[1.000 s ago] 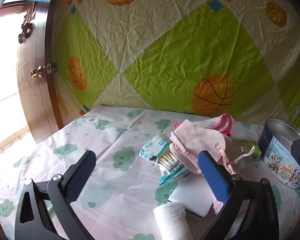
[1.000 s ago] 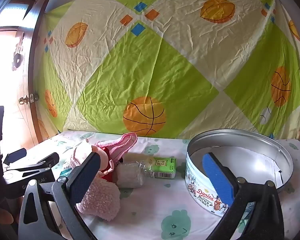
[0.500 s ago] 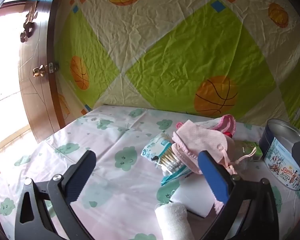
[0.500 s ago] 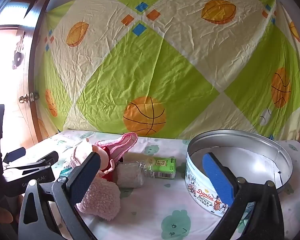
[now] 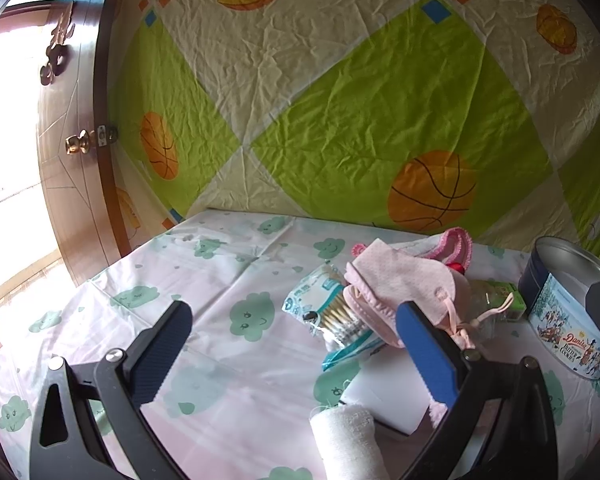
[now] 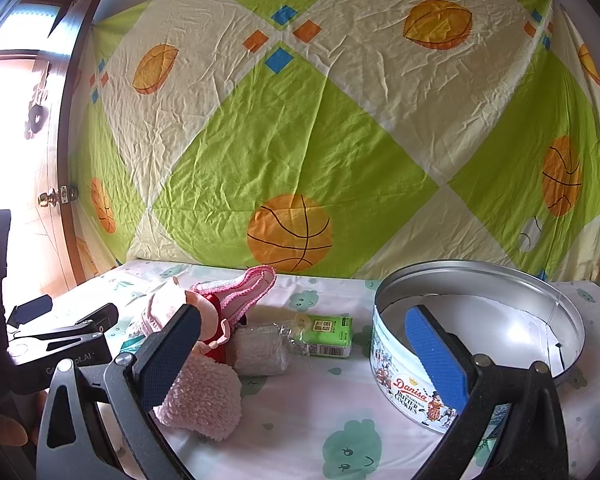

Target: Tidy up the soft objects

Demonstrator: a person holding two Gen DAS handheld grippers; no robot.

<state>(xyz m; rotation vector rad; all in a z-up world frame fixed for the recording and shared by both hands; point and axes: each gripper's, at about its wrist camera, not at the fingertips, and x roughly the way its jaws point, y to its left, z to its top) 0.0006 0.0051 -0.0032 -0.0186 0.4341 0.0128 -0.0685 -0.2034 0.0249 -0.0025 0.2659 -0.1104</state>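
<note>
A pile of soft things lies on the cloud-print tablecloth [image 5: 220, 276]: a pink face mask [image 5: 404, 284], a pink knitted piece [image 6: 246, 292], a fluffy pink piece [image 6: 204, 396], a white gauze roll [image 5: 348, 440] and a wrapped white roll [image 6: 260, 348]. A round open cookie tin [image 6: 476, 320] stands to the right; it also shows in the left wrist view [image 5: 564, 312]. My left gripper [image 5: 292, 344] is open and empty, just short of the pile. My right gripper [image 6: 304, 348] is open and empty, between the pile and the tin.
A bag of cotton swabs [image 5: 328, 308], a green packet [image 6: 328, 336] and a white box [image 5: 384, 392] lie among the soft things. A basketball-print sheet [image 6: 300, 140] hangs behind the table. A wooden door [image 5: 72, 148] stands at the left.
The left gripper has shifted very slightly, so the scene drifts a little to the right. The right gripper has not moved.
</note>
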